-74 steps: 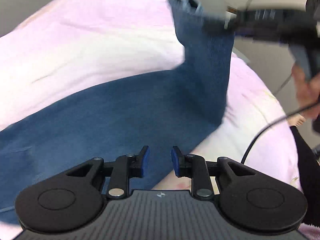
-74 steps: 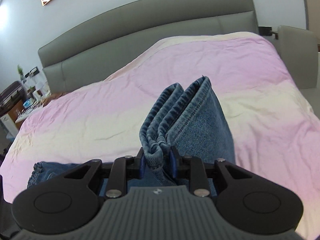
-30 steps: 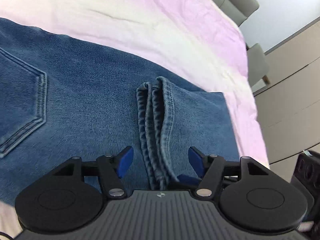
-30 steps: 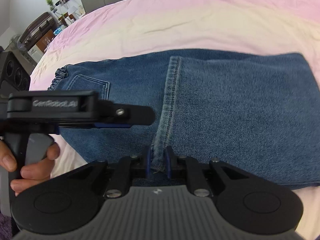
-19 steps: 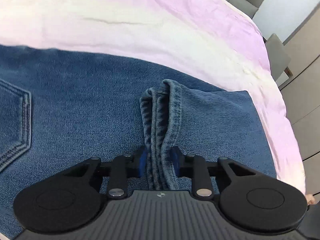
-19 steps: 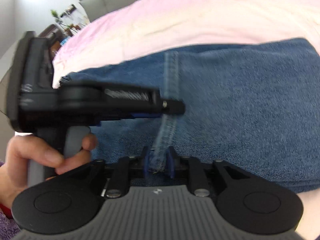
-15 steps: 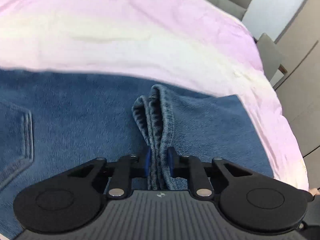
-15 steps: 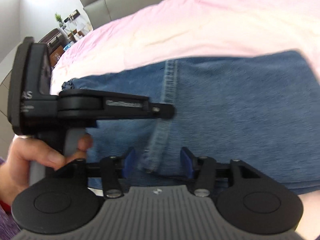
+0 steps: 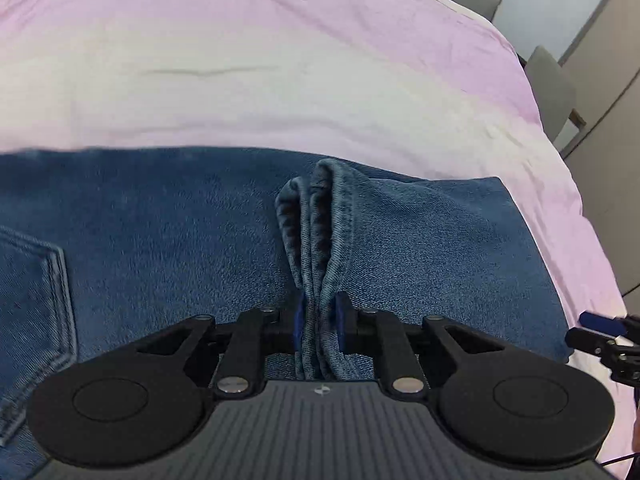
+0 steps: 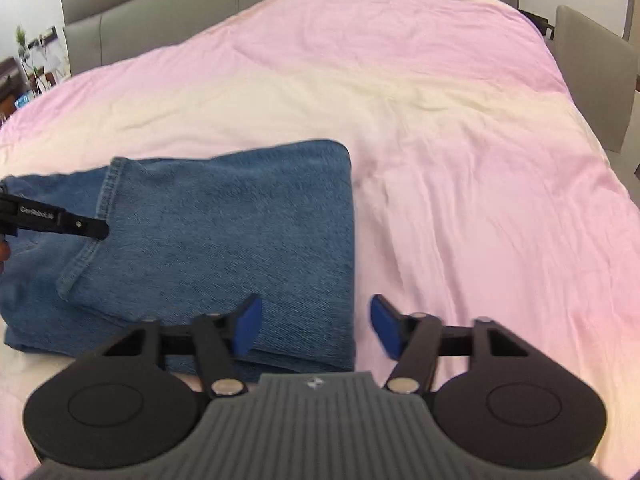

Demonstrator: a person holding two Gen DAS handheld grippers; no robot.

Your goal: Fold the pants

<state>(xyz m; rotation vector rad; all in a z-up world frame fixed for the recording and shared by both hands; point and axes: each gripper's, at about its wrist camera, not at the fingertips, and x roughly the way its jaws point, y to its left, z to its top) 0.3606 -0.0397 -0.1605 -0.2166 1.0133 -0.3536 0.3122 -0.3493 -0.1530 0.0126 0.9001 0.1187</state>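
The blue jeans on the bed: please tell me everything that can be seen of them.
The blue jeans are mid-blue denim, folded over and lying flat on the pink bedspread. A stitched back pocket shows. The bunched leg hems stand up, pinched by the left hand-held gripper. The right hand-held gripper, open, holds nothing, hovering near their folded edge.

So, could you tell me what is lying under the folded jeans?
The jeans lie on the pink and cream bedcover, which shows all round them. Their lower layers and anything beneath are covered.

left gripper (image 9: 318, 322) clamped hem (image 9: 316, 240), right gripper (image 10: 314, 330) released
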